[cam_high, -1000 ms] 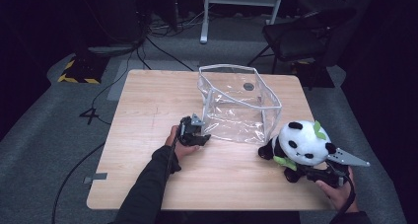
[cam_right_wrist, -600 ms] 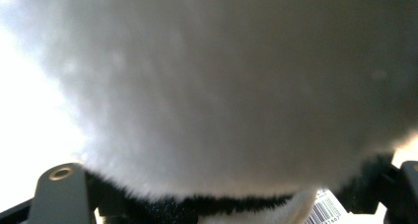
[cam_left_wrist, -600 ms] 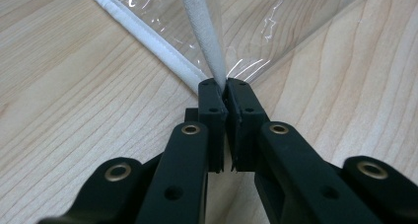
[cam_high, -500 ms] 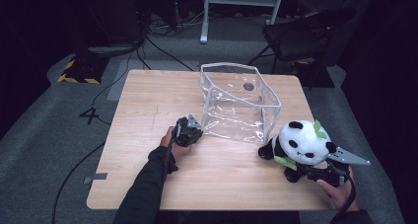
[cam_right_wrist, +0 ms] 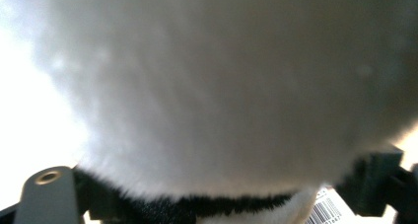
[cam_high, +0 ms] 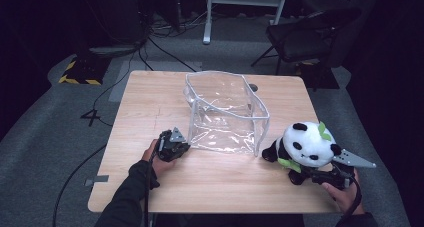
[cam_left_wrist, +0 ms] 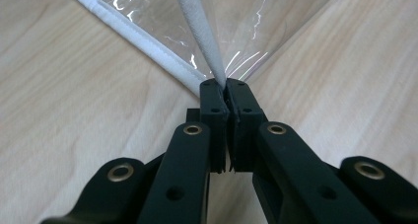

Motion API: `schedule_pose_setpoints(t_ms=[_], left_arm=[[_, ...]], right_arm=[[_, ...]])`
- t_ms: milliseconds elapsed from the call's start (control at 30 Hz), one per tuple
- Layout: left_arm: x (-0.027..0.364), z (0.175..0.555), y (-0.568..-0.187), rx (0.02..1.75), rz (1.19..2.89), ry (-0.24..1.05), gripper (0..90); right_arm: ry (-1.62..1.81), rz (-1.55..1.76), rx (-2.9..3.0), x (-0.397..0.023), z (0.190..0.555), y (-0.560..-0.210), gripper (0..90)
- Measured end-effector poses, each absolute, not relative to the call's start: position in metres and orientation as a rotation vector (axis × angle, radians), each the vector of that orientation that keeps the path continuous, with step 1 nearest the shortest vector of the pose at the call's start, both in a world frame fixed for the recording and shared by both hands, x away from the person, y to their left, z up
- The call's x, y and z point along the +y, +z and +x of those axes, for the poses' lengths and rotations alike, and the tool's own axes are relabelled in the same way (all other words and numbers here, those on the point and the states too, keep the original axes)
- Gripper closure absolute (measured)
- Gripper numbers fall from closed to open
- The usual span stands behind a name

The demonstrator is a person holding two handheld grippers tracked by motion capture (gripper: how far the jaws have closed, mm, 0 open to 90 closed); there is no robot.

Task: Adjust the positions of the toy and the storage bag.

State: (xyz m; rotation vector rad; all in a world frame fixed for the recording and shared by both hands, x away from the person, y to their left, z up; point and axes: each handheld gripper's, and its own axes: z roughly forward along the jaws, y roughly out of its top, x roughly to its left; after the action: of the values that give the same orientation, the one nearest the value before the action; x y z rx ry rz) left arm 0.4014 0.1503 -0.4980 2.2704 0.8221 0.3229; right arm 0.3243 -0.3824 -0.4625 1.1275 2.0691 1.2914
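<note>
L gripper (cam_left_wrist: 226, 93) is clamped on the clear bag's (cam_high: 227, 112) white-trimmed corner, R gripper (cam_high: 327, 177) grips the panda plush (cam_high: 307, 144) (still outside, so bagging's left).

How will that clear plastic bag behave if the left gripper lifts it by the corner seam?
Probably floppy: the clear plastic bag has wrinkled, bowed walls. Likely light, being thin film with white piping. It may sag or swing, since the left gripper pinches just one corner, jaws closed on the seam.
</note>
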Motion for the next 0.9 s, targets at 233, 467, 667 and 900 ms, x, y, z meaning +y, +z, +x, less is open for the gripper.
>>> schedule_pose_setpoints(t_ms=[233,467,667,900], left_arm=[[0.16,0.383,-0.499,0.865,2.26,0.379,65.7],[0.171,0.363,-0.5,0.899,2.254,0.367,48.1],[0.184,0.348,-0.505,0.908,2.221,0.342,30.5],[0.187,0.341,-0.507,0.928,2.225,0.352,18.2]], right_arm=[[1.302,1.112,2.048,-0.382,0.316,-0.451,15.8],[1.28,1.106,2.026,-0.386,0.31,-0.441,15.7],[1.275,1.067,2.057,-0.388,0.307,-0.438,15.7],[1.286,1.029,2.053,-0.39,0.302,-0.429,15.5]])
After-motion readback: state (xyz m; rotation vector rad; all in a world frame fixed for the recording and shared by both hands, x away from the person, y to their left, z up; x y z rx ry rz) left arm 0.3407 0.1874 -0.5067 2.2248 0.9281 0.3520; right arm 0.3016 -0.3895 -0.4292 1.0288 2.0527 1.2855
